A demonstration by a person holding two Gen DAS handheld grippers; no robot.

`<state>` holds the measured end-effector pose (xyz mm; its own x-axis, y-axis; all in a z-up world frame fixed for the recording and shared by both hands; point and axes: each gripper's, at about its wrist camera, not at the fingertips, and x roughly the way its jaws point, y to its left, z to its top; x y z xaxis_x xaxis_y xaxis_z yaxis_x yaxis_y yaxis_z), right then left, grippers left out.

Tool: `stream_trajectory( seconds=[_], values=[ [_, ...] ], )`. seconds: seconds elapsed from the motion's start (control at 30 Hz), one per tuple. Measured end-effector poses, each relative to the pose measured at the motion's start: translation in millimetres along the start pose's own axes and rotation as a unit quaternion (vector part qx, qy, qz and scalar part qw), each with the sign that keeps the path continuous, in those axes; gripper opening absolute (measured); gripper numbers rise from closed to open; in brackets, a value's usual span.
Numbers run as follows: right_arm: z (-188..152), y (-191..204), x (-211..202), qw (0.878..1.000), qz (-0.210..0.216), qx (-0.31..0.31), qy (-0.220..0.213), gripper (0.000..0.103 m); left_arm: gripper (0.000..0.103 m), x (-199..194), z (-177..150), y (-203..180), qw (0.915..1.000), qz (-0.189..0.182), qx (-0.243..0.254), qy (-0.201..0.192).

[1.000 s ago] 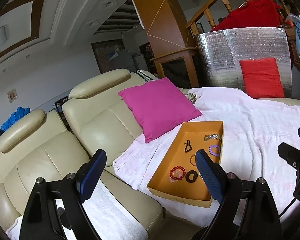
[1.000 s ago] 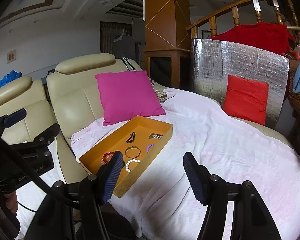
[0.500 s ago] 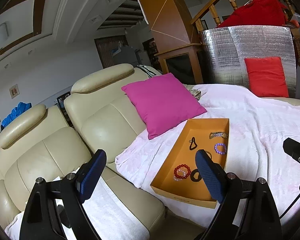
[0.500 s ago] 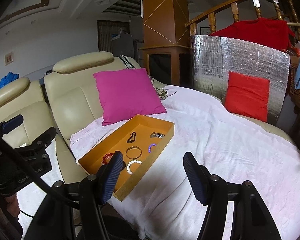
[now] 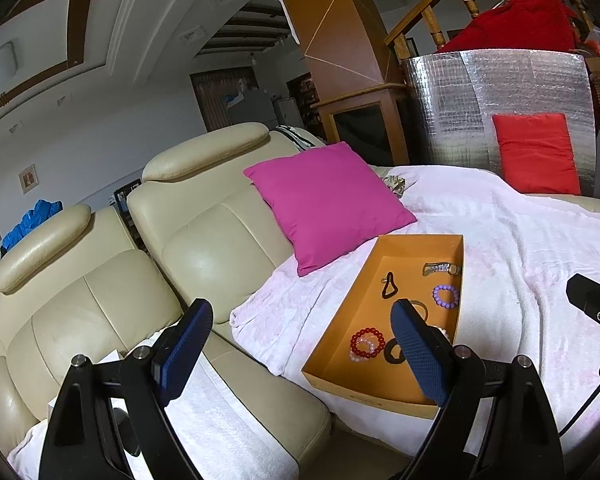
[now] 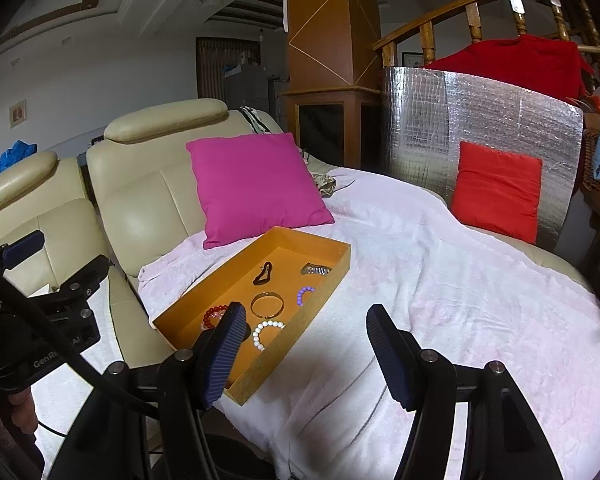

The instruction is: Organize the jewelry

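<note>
Left tongs (image 5: 300, 340) wide apart, empty. Right tongs (image 6: 306, 334) partly spread, empty. Orange tray (image 6: 332, 278) at 11 o'clock of right tongs, on white blanket (image 6: 440, 280). Inside: red bead bracelet (image 5: 367, 343), white bead bracelet (image 6: 265, 332), purple bracelet (image 5: 446, 295), gold bangle (image 6: 267, 304), black loop (image 6: 263, 273).

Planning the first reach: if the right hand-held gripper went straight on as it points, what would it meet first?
Probably the white blanket just right of the orange tray; the right hand-held gripper is open and empty. Depth is unclear.
</note>
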<state>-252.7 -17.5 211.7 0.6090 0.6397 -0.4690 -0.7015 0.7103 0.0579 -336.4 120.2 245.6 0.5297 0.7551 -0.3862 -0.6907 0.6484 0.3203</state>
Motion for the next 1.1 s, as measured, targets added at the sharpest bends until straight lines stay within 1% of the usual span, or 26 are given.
stream_trajectory(
  seconds=[0.1,0.23,0.4,0.87,1.0,1.07,1.1],
  values=[
    [1.2,1.2,4.4,1.000,-0.002,-0.001,0.001,0.067,0.091,7.7,0.5,1.5,1.0000,-0.006,-0.002,0.006],
    [4.3,3.1,14.0,1.000,-0.003,-0.006,0.003,0.067,0.091,19.7,0.0,4.0,0.9999,-0.006,-0.005,0.010],
    [9.5,10.9,29.7,1.000,-0.002,-0.017,0.009,0.067,0.091,34.4,-0.2,9.3,0.9997,-0.016,-0.011,0.015],
    [14.2,40.8,63.8,0.998,0.004,-0.050,0.023,0.067,0.091,60.2,-2.1,22.3,0.9994,-0.017,-0.023,0.020],
    [12.4,35.4,68.7,0.999,-0.001,-0.041,0.026,0.067,0.091,67.4,0.4,15.8,0.9995,-0.023,-0.016,0.018],
    [10.2,25.3,70.1,0.999,-0.005,-0.028,0.028,0.067,0.091,67.1,2.7,8.6,0.9995,-0.029,-0.013,0.010],
    [8.8,17.1,70.3,0.999,-0.011,-0.021,0.029,0.067,0.091,67.2,6.7,0.6,0.9992,-0.039,-0.009,0.002]
  ],
)
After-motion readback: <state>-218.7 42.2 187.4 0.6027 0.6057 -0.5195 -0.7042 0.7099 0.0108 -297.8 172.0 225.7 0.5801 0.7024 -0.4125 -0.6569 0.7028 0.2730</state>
